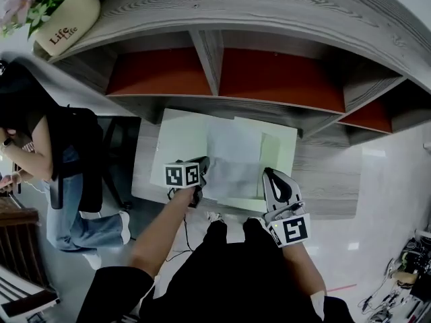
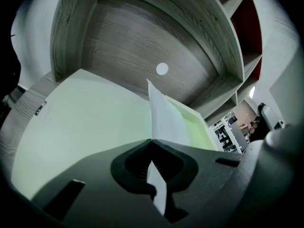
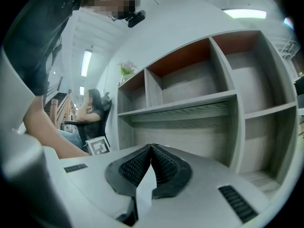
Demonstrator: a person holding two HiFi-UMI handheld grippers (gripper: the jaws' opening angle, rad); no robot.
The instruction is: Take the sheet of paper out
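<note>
Two tools (image 1: 204, 162) (image 1: 269, 173), one paper sheet (image 1: 232, 157), one folder (image 1: 180, 130), one flowerpot (image 1: 67, 20).

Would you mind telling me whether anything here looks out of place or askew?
Only the sheet of paper: pinched in the shut left tool, it stands up on edge off the pale green folder instead of lying flat. Nothing looks spilled or damaged.

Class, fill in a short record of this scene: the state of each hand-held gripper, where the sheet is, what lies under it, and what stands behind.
Left hand-held gripper: shut on the sheet's edge
Right hand-held gripper: shut, facing the shelves
Sheet: white, held by one edge over the folder
Folder: pale green, open on the desk
Desk: grey wood
Shelves: grey wood, red backs
</note>
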